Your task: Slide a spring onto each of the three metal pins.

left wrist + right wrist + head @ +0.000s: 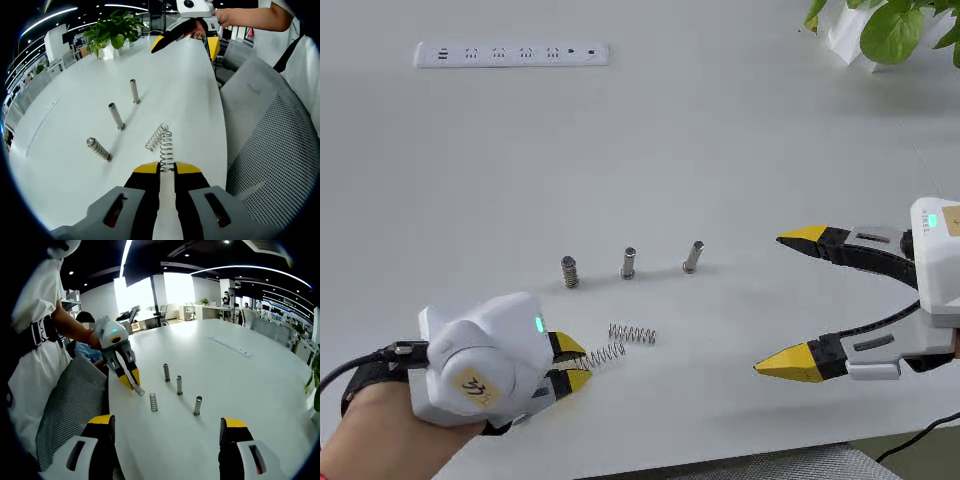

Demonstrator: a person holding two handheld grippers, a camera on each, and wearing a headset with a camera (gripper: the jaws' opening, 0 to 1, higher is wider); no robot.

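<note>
A spring [166, 150] is being gripped at its end by the closed left gripper [167, 169]; the right gripper [770, 303] is being held wide open. A second spring [632, 333] is lying just beside it, near 3 upright pins [629, 262], the leftmost pin [569, 271] already sleeved.

The three metal pins [629, 263] stand in a row, apart from one another; the leftmost carries a spring [570, 273]. A loose spring [632, 334] lies on the table [720, 150] just in front of them, across a low approach. Behind the row the surface is bare up to the power strip [510, 54] and potted plant [890, 30].
</note>
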